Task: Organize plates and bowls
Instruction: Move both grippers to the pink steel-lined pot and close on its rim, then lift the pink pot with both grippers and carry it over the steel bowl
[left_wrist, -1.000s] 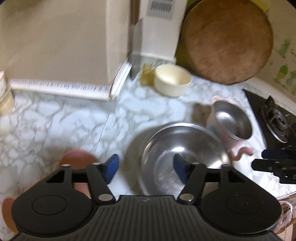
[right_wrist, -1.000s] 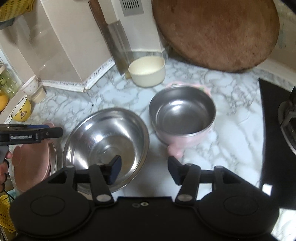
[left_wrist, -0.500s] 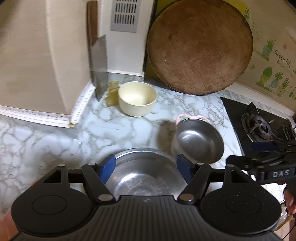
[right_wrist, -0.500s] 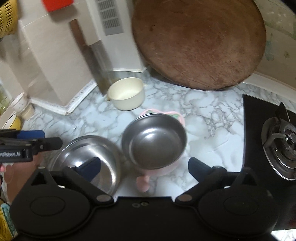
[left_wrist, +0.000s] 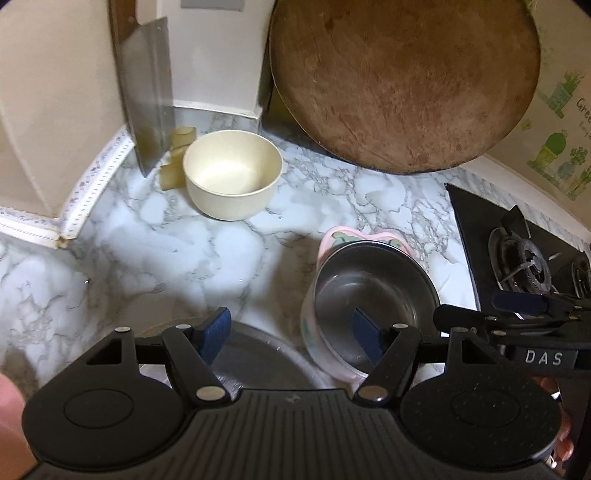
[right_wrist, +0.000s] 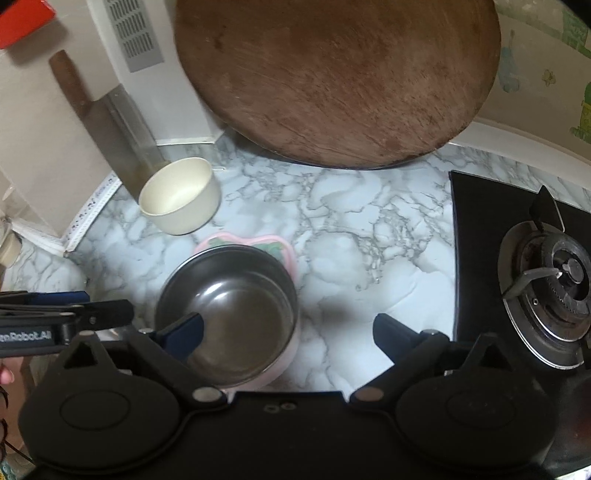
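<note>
A pink bowl with a steel liner (left_wrist: 369, 291) (right_wrist: 229, 302) stands on the marble counter. A cream bowl (left_wrist: 232, 173) (right_wrist: 179, 195) stands behind it to the left. A large steel bowl (left_wrist: 258, 354) lies under my left gripper (left_wrist: 291, 339), which is open and empty above its far rim. My right gripper (right_wrist: 291, 332) is wide open; its left finger (right_wrist: 184, 328) hangs over the pink bowl's liner and its right finger is over bare counter. The right gripper also shows in the left wrist view (left_wrist: 517, 317), beside the pink bowl.
A round wooden cutting board (left_wrist: 402, 81) (right_wrist: 340, 74) leans on the back wall. A cleaver (left_wrist: 147, 96) (right_wrist: 118, 129) leans at the back left. A black gas hob (right_wrist: 546, 280) (left_wrist: 524, 258) lies on the right.
Both grippers have moved forward and right over the counter. The large steel bowl has slid under the left gripper. The right gripper's left finger now hangs over the pink bowl.
</note>
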